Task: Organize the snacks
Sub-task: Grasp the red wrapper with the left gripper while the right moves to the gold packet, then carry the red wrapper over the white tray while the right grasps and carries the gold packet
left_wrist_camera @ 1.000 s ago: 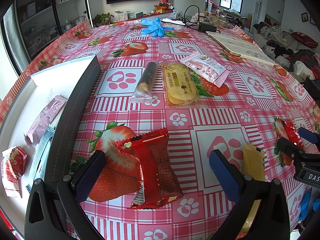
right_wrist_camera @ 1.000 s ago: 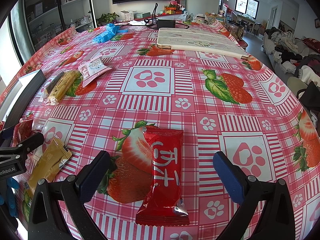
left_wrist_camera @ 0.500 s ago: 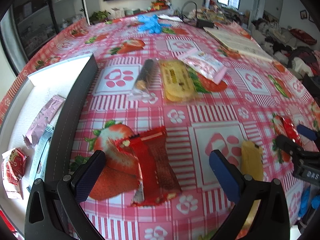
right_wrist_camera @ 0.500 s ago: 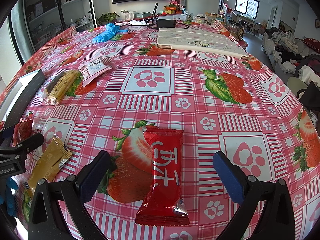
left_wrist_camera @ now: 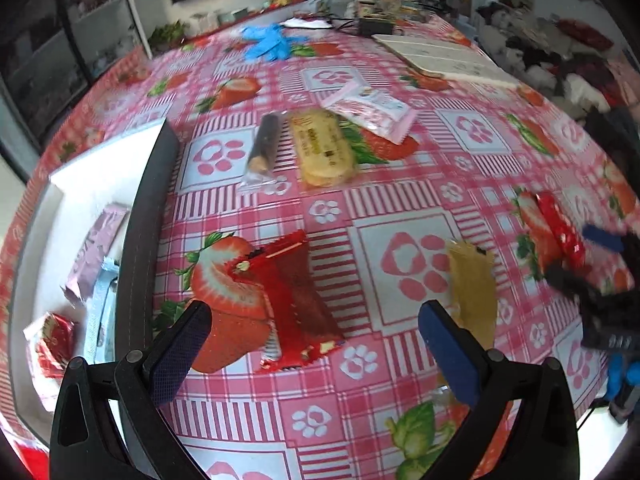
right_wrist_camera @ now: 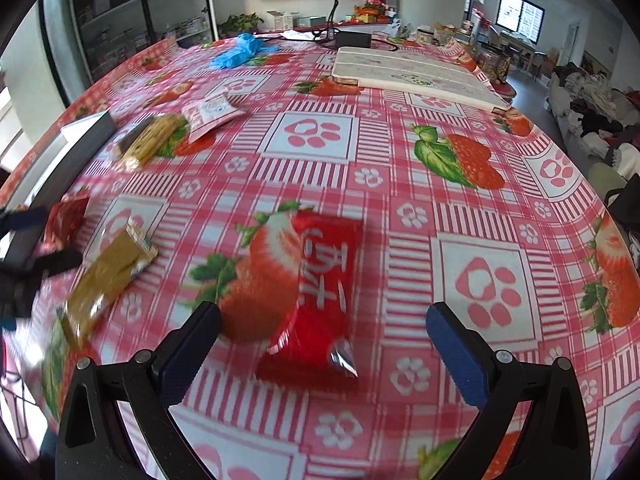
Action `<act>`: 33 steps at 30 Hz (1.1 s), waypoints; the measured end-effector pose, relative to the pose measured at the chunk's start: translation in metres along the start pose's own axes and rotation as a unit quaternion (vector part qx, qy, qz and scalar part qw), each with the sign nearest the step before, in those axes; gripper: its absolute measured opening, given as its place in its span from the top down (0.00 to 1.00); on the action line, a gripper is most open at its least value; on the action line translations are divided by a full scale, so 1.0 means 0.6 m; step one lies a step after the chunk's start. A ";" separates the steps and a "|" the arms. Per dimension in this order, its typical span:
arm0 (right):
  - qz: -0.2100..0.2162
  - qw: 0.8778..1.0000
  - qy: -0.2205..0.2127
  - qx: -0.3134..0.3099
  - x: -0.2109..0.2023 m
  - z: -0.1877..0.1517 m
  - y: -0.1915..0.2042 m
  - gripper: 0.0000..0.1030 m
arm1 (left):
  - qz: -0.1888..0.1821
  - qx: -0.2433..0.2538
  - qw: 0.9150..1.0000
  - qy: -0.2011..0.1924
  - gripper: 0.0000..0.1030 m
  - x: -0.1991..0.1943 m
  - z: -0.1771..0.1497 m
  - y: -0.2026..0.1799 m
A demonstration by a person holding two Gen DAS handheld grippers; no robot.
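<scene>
Left wrist: blue gloves (left_wrist_camera: 267, 41) beyond snacks

Both grippers are rising and pulling back from the tablecloth (right_wrist_camera: 400, 184), and both views are blurring with the motion. The left gripper (left_wrist_camera: 312, 348) is tilting so that more of the far table is entering its view, and the dark red packet (left_wrist_camera: 296, 300) is appearing farther ahead of its wide-apart fingers. The right gripper (right_wrist_camera: 322, 336) is shifting likewise over the red snack bar (right_wrist_camera: 320, 292).
</scene>
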State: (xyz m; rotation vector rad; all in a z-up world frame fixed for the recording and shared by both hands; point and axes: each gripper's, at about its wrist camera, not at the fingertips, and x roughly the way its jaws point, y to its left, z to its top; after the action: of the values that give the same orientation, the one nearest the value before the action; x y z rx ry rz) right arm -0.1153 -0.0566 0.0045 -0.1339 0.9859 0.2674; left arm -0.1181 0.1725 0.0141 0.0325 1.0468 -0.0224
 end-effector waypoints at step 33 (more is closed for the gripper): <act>0.098 0.991 0.083 0.027 0.001 0.030 0.203 0.00 | 0.023 -0.067 0.997 0.019 0.60 -0.020 -0.042 0.059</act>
State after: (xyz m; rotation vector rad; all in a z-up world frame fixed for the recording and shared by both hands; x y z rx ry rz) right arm -0.1347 0.0646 0.0150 -0.0086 1.1721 0.4145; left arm -0.1446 0.2091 0.0125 -0.0659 1.0839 0.0908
